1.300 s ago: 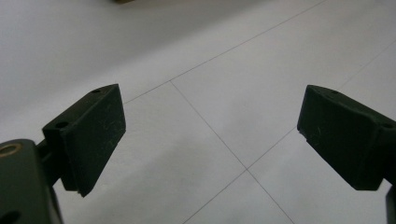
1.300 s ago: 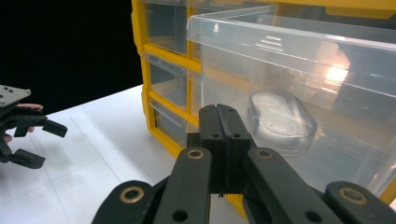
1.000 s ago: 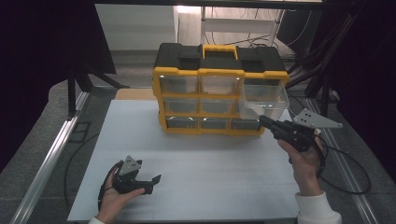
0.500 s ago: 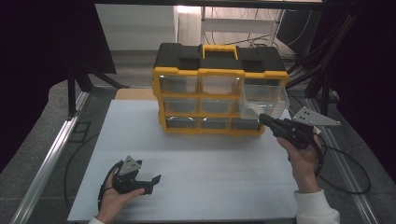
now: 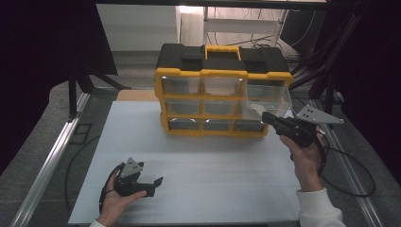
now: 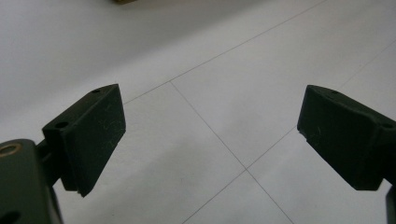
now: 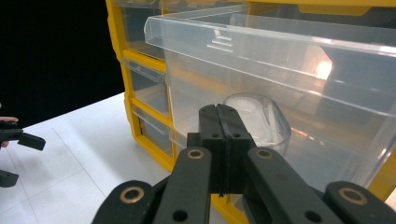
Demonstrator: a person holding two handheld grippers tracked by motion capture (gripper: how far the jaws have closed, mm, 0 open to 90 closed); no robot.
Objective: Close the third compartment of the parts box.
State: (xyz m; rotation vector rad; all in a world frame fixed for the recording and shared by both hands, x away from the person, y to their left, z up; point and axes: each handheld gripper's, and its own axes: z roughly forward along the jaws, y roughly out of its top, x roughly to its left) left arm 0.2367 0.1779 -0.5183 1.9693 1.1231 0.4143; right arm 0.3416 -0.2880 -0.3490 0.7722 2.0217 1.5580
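Beside the pulled-out drawer (image 5: 267, 101), right gripper (image 5: 267, 117) closed.

The left hand-held gripper (image 5: 150, 182) is black, with a small grey three-cornered plate on top pierced by a few holes. Its jaws end in blocky matte-black pads, each with two small round holes and fine scuffs. A black cable loops from it. The right hand-held gripper (image 5: 265, 116) is also black, with a larger grey three-cornered plate dotted with holes and a black cable trailing off. Its linkage arms carry brass-coloured ringed pivots and small screw holes. The right hand (image 5: 305, 158) has a white sleeve cuff at the wrist.
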